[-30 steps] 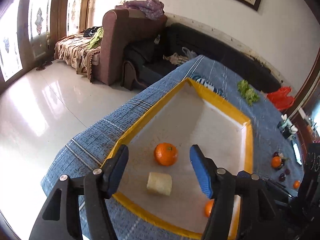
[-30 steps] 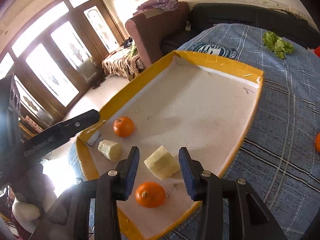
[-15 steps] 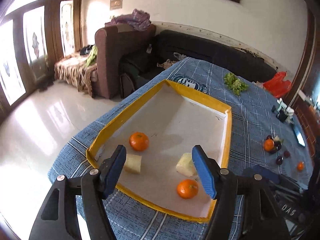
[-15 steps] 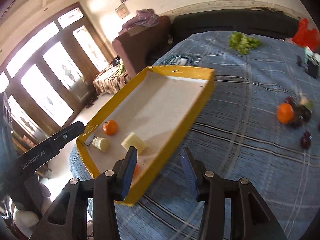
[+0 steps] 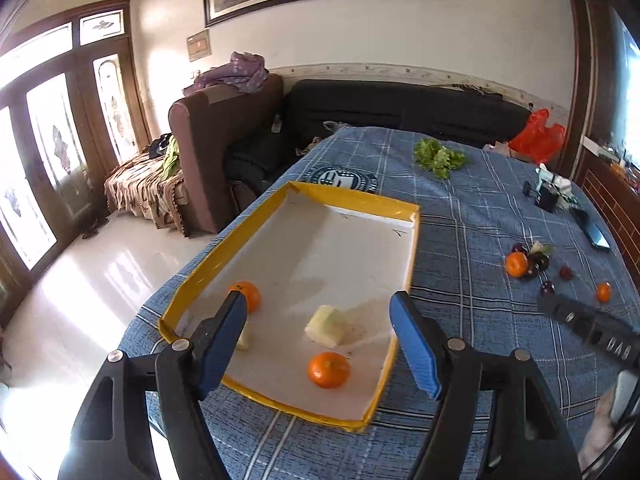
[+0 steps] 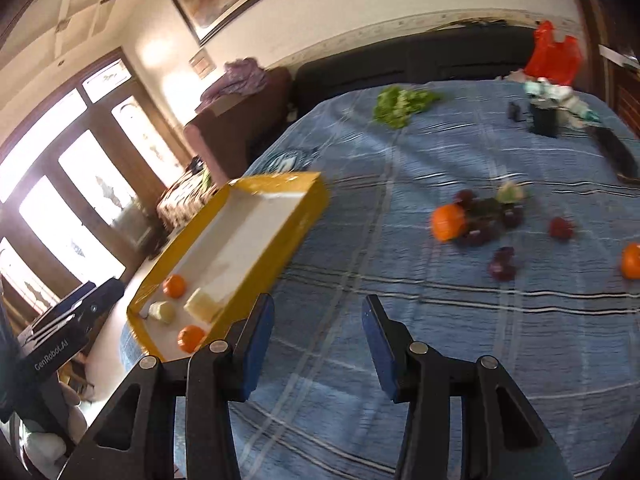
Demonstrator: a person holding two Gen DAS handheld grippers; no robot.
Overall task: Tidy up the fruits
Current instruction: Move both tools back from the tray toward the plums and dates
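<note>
1. Blue plaid tablecloth [image 5: 472, 240] covers the table; shallow yellow-rimmed white tray [image 5: 352, 198] sits at its left edge as the collection point.
2. Tray holds two oranges [image 5: 329, 369] and two pale cut fruit chunks [image 5: 326, 326].
3. Left gripper [image 5: 316, 344] hovers over the tray, jaws just widening, empty.
4. Right gripper [image 6: 318, 344], parted and empty, faces loose orange [image 6: 448, 222] and dark grapes [image 6: 502, 266]; nothing stands between.

One yellow-rimmed tray [image 5: 352, 199] holds two oranges [image 5: 328, 369] and two pale fruit chunks [image 5: 326, 326]. On the blue-clothed counter [image 5: 472, 312]: two more oranges [image 5: 516, 264], several dark plums [image 6: 502, 266] (the blur hides the exact number), one bunch of lettuce [image 5: 439, 157], one red bag [image 5: 538, 140].
</note>
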